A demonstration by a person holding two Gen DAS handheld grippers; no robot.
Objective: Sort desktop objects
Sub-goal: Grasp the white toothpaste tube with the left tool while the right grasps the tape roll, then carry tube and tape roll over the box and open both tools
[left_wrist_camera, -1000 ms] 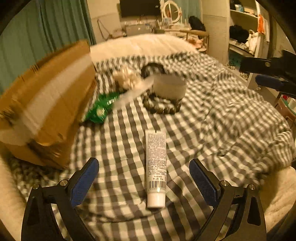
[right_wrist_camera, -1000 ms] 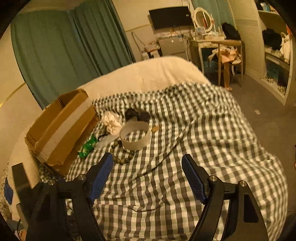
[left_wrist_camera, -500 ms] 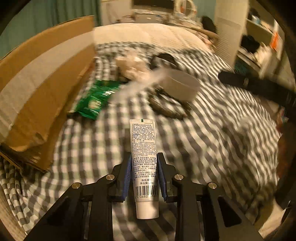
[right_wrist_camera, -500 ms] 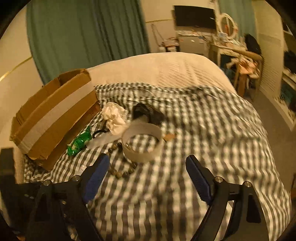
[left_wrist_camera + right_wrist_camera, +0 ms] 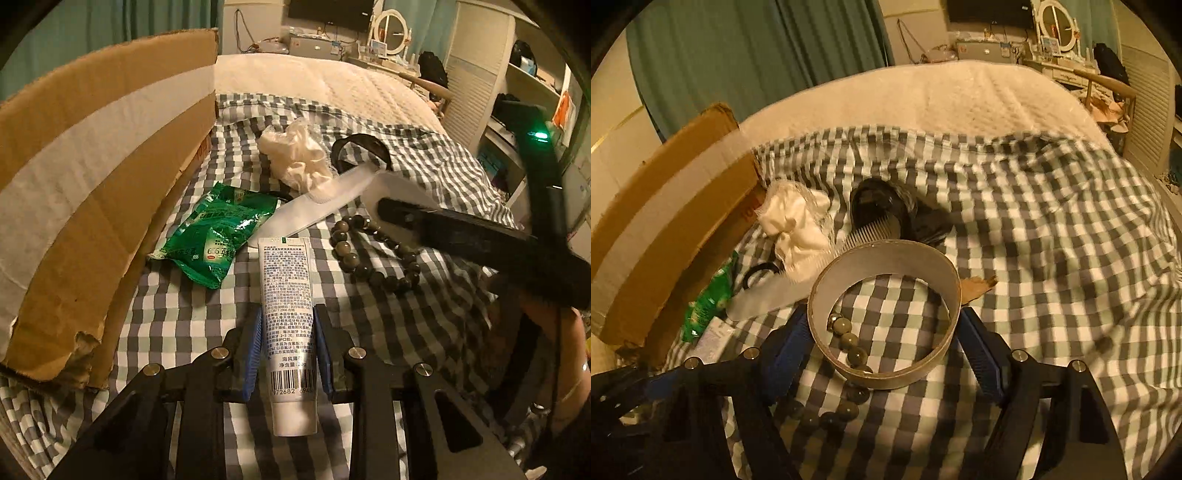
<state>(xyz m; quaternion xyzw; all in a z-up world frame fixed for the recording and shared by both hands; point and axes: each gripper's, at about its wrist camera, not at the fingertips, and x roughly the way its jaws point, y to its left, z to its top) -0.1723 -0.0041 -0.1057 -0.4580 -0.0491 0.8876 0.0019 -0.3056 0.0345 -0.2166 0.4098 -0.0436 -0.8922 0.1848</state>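
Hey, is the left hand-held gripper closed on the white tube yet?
Yes, shut on it. The left hand-held gripper has both blue pads pressed against the sides of the white tube, near its capped end.

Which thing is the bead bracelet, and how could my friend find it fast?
Start at the big cardboard box on the checked blanket. Go right, past the green packet and white tube. The bead bracelet lies partly under the round tape ring: the only string of dark round beads.

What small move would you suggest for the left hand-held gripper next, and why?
Probably lift the white tube and swing it left toward the cardboard box: the left hand-held gripper is already shut on it, and the box stands just beside it.
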